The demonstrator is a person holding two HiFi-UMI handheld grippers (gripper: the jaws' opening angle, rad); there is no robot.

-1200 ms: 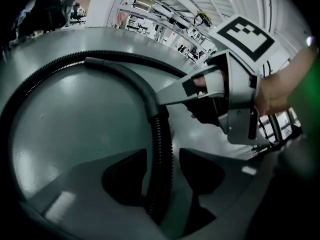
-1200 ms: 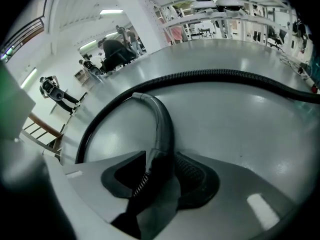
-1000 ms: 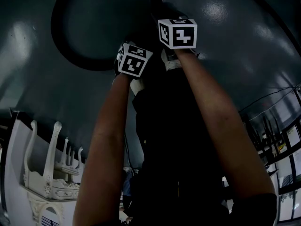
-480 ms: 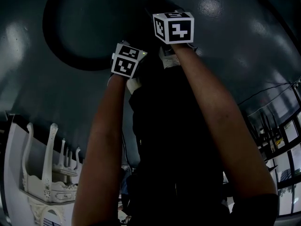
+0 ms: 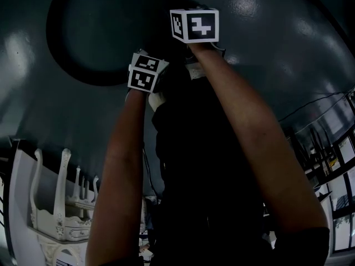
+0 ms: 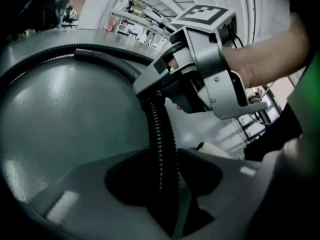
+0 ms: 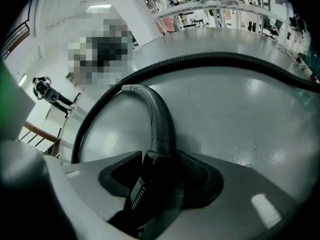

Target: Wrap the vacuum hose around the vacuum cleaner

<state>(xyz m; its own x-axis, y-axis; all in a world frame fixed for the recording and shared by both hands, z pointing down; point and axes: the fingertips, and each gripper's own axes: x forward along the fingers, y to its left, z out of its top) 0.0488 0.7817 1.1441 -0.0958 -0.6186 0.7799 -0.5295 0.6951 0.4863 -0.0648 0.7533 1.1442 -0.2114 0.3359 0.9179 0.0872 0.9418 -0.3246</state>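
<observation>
Both left gripper (image 6: 165,196) (jaws just tightened) and right gripper (image 7: 160,184) are clamped on black ribbed vacuum hose (image 6: 159,129), presumably for controlled coiling.

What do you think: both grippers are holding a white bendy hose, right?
Not quite: the hose is black, not white, as the left gripper view shows. The left gripper and the right gripper both hold it; the left one's jaws have just been closing on it.

I'm seeing a big open hall here, more workshop or lab than home: a glossy grey painted floor (image 5: 288,65), long equipment racks (image 7: 220,6) along the far side, metal shelving (image 5: 333,170), and white carved furniture (image 5: 61,218) at the edge.
</observation>
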